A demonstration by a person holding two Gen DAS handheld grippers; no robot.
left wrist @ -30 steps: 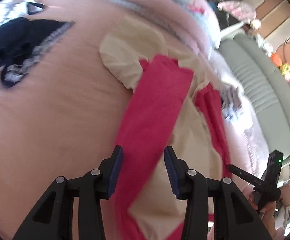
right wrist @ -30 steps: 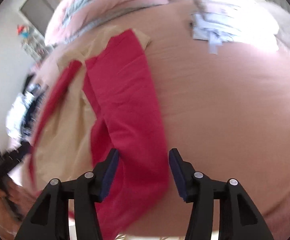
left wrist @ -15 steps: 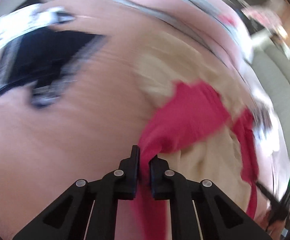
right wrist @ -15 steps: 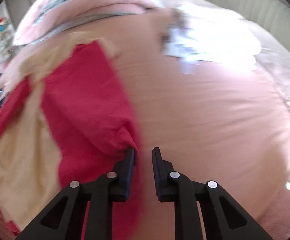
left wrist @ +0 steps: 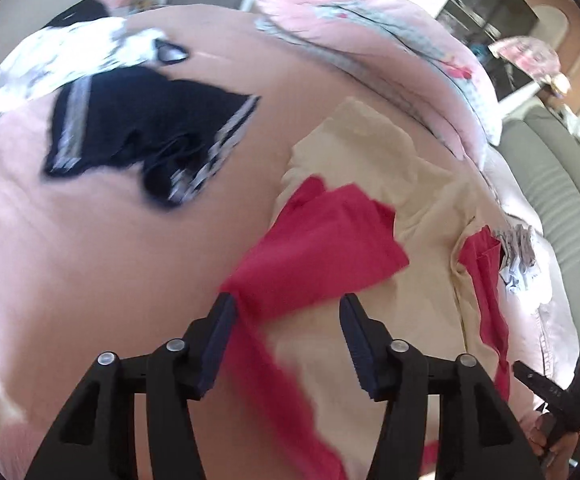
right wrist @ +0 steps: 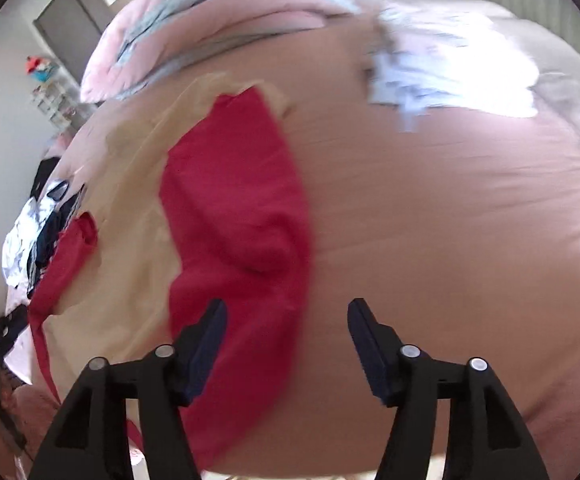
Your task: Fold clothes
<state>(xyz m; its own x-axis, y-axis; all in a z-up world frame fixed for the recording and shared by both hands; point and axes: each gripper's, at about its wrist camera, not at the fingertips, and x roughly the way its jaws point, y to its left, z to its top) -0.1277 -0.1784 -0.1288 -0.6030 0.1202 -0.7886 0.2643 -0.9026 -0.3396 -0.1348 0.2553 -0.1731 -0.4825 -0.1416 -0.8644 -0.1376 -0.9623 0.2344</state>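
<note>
We note the cream-and-red garment (left wrist: 422,248) spread on the pink bedsheet (left wrist: 101,264), cream body in the middle with red panels along both sides; in the left wrist view one red sleeve (left wrist: 322,248) lies folded in across the cream cloth, its lower edge running down between the fingers; in the right wrist view the other red sleeve (right wrist: 241,208) lies along the garment's side nearest the bare sheet, bunched into a soft ridge partway down.

Left gripper (left wrist: 287,340): jaws spread wide, nothing clamped; the red cloth passes just beside the left finger, and we cannot tell whether it touches the pad. Right gripper (right wrist: 283,344): jaws likewise wide apart and holding nothing, the red sleeve's lower part lying under and between them, the right finger over bare sheet.

Outward from the garment: a dark garment with grey-striped trim (left wrist: 145,132) lies well apart on the sheet, a white patterned piece (left wrist: 65,64) touching its far edge; a pale white-and-blue pile (right wrist: 450,68) sits on the sheet on the opposite side; a folded pink quilt (right wrist: 217,40) lies across the far end of the bed; a grey ribbed sofa (left wrist: 570,216) stands beyond the bed's edge; motion blur softens much of both views.
</note>
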